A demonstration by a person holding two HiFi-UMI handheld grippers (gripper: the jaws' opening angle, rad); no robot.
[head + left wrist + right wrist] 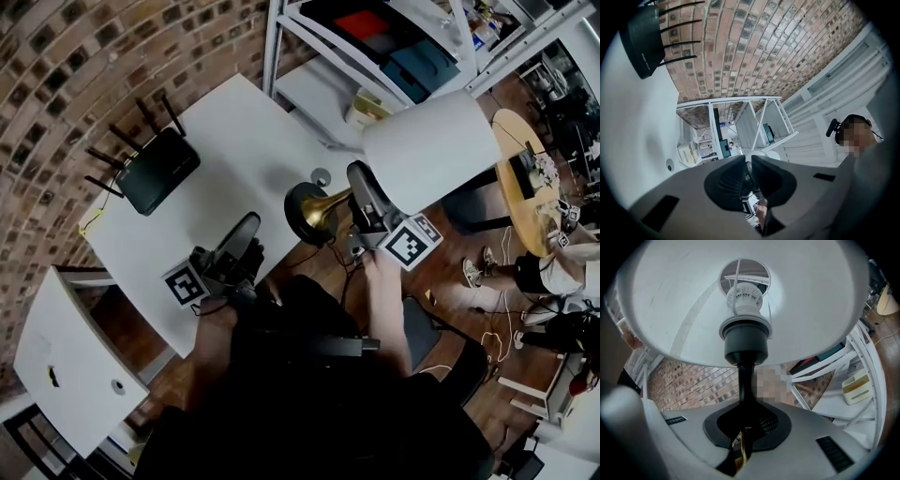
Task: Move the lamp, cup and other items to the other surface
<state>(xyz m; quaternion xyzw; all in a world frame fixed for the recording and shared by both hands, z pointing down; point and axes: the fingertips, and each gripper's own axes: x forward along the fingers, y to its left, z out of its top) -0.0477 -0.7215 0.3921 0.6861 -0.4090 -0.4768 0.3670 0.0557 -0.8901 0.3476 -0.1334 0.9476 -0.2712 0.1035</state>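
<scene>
The lamp has a white shade [431, 150], a brass stem [333, 203] and a black round base [302, 211] over the white table's [234, 131] near edge. My right gripper [356, 183] is shut on the stem. From the right gripper view the black upper stem [745, 380] rises from between the jaws [746, 420] into the shade [670, 301]. Whether the base rests on the table I cannot tell. My left gripper [249, 225] hovers at the table's front edge, left of the lamp, shut [747, 168] with nothing in it. No cup is in view.
A black router with antennas [155, 169] [644, 40] lies at the table's far left. A small round disc [321, 175] [669, 165] lies behind the lamp base. A low white cabinet [66, 366] stands lower left, white shelving [375, 47] behind, a round wooden table [520, 178] right.
</scene>
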